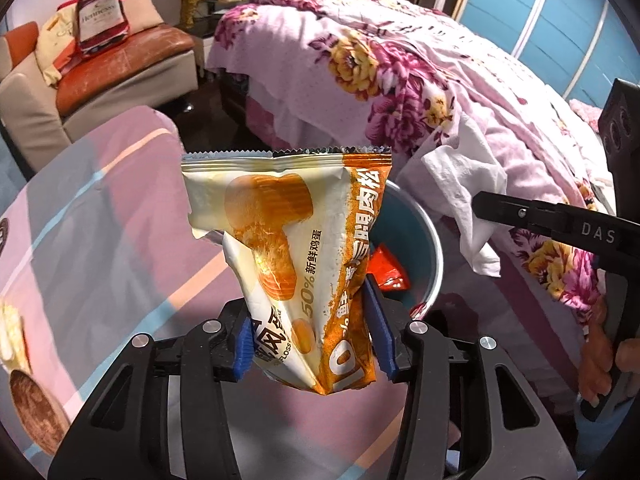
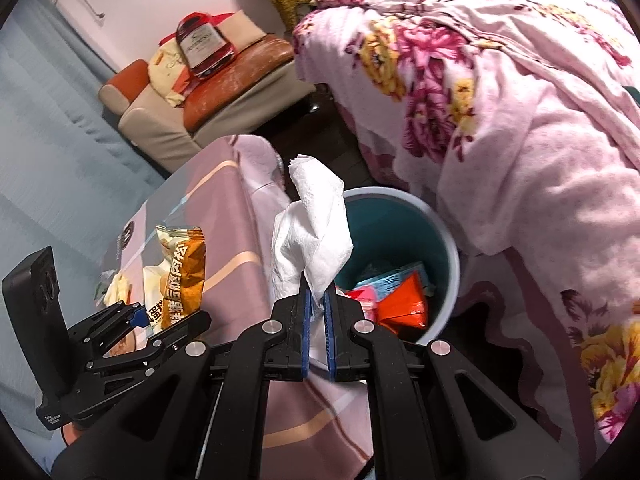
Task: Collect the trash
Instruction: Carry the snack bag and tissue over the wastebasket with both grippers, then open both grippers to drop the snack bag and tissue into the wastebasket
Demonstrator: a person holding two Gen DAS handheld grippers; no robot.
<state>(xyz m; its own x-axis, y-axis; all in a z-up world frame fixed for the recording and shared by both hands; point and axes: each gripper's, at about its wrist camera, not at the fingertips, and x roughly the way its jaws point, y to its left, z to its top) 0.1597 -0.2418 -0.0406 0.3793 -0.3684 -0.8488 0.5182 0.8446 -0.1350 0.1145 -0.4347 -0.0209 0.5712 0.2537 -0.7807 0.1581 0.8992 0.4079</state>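
Orange-and-cream snack wrapper point(image 1: 296, 264): clamped low down in my left gripper point(image 1: 316, 340), top edge sticking up, hanging at the near edge of the bin, not yet over the middle.
White tissue point(image 2: 316, 236): pinched in my right gripper point(image 2: 316, 320), jaws nearly together on it, bulk of it flopping above the pads.
Bin point(image 2: 452, 264): teal inside, pale rim, on the floor between the table point(image 2: 224, 216) and the bed point(image 2: 520, 120); red and pink packets already in it.
Step in hand: carry both pieces over the bin mouth, looks like the last bit before the drop.
Do it well: get each piece fully inside the rim line before letting go; the wrapper is light and could drift onto the table edge.
Tissue tip: open wide, since soft paper may cling to the pads.
Spacing: grippers are close together, so keep them from bumping over the bin.
Left on table: more bits at the far left, too blurred to name.
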